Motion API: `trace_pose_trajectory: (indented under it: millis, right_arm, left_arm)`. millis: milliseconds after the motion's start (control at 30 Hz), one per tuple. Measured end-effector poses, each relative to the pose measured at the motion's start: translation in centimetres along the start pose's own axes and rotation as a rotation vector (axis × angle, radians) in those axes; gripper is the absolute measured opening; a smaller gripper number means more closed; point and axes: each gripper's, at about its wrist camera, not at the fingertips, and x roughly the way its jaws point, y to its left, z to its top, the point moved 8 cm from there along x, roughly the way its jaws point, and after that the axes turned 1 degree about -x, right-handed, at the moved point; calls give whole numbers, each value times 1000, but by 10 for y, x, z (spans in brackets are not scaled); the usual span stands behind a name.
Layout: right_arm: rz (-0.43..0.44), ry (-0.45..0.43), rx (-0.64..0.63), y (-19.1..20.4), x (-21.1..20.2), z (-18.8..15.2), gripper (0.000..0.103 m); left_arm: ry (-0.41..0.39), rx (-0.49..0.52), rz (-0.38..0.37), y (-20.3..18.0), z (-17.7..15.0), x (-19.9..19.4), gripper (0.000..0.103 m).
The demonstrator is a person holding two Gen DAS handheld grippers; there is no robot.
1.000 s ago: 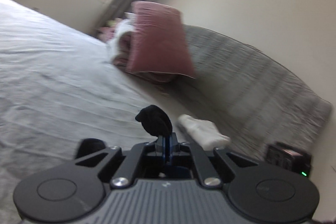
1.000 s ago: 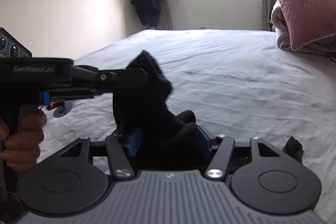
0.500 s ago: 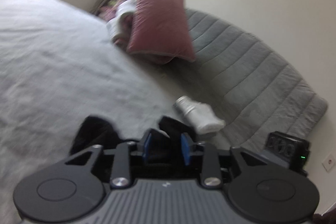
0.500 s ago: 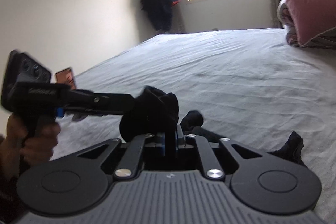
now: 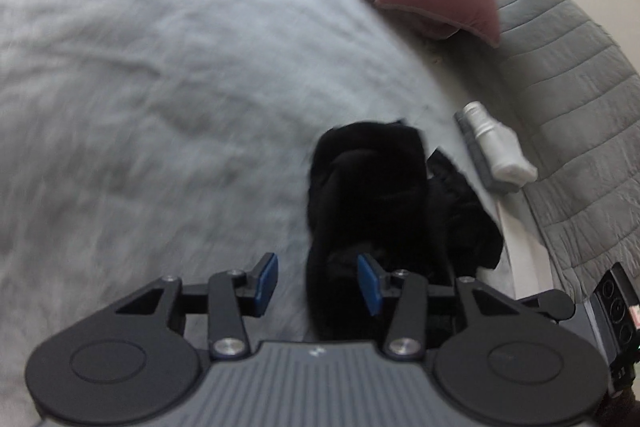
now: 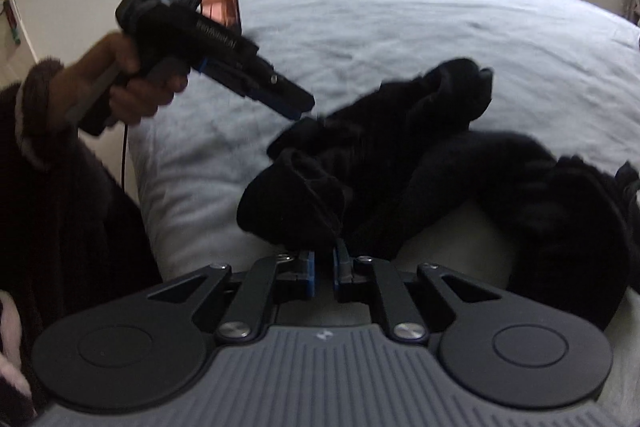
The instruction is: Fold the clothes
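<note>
Left wrist view: a fuzzy black garment (image 5: 372, 187) is seen bunched at lower centre near the bed's (image 5: 140, 75) right edge; wrinkled grey sheet lies open to the left. The left claw (image 5: 316, 283) is opening around it; the right claw (image 6: 323, 273) is clamped on its fold.

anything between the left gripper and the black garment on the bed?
Nothing visible. The left gripper is right over the black garment, its jaws opening with the cloth's near end between the fingers. The right gripper pinches another fold of it.
</note>
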Motion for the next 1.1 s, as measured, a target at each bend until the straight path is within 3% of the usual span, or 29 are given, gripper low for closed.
trace_pose_trajectory:
  millis: [133,233,267,300,333,467,600,800,900,967,1000,1033,1100]
  right_arm:
    - [2,18,4,-2,0,1,12]
    - [13,13,-1,-5,-8,5,19]
    - [23,11,-6,-7,-12,7,30]
    - [24,-5,-9,-9,-18,10,48]
    - [18,-28,-3,-13,-23,13,54]
    - [-10,-122,44,-33,-43,27,55]
    - [-44,-206,163,-54,-44,47,55]
    - [-127,-215,257,-69,-1,76,55]
    - [-151,-221,334,-82,19,83,55]
    - [-176,-233,394,-92,28,84,55]
    - [-193,-235,418,-96,32,85,51]
    - [-202,-238,435,-99,37,86,46]
    - [-209,-237,454,-102,46,87,10]
  left_arm:
    - [59,-33,-13,4,-10,3,47]
    - [82,-80,-63,2,-16,0,53]
    - [88,-90,-81,1,-18,-1,55]
    - [94,-100,-100,-1,-19,-2,58]
    - [100,-110,-118,-2,-21,-3,58]
    - [146,-158,-171,-5,-29,1,59]
    - [180,-202,-156,-2,-36,9,59]
    - [151,-257,-163,2,-35,12,59]
    - [129,-273,-146,5,-35,15,49]
    - [120,-274,-110,8,-34,18,30]
    - [122,-267,-86,10,-34,18,13]
    - [124,-261,-66,13,-34,19,5]
    - [124,-259,-67,15,-33,16,5]
